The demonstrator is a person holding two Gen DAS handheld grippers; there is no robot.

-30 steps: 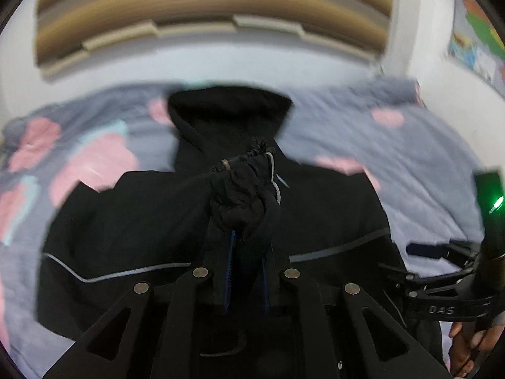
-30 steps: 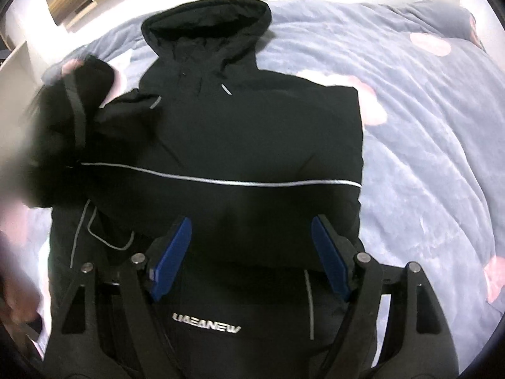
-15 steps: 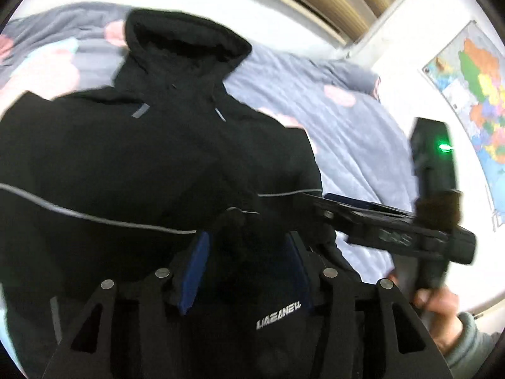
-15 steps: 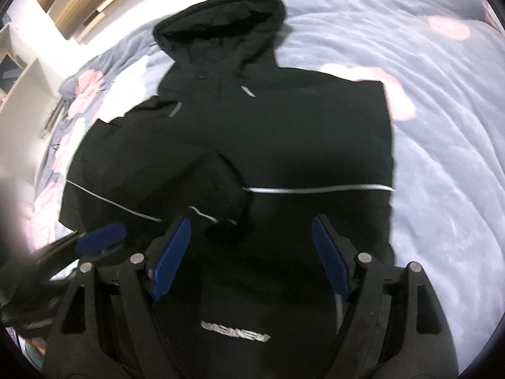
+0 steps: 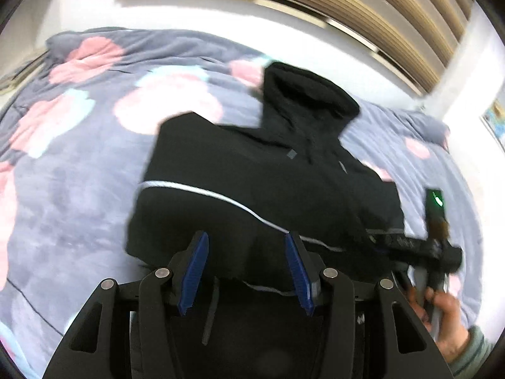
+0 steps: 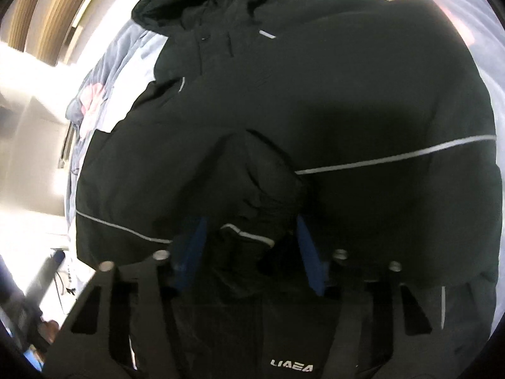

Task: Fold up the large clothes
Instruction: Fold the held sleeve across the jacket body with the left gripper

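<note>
Puffy black jacket [image 5: 252,170] with thin reflective piping on fleecy floral blanket [image 5: 72,158]

Jacket [image 5: 252,170] spread flat on the blanket [image 5: 72,158] that covers the bed

Its hood [image 5: 306,94] lies at the far end, toward the wall [image 5: 221,9], and its body reaches back under both cameras. The left gripper [image 5: 246,271] hangs over the near part of the jacket with its jaws apart. The right gripper [image 6: 252,252] sits low over the jacket's middle, jaws either side of the sleeve cuff [image 6: 262,189] that lies folded in across the chest. Seen from the left camera, the right gripper [image 5: 410,246] is off to the right, over the jacket's right edge
</note>
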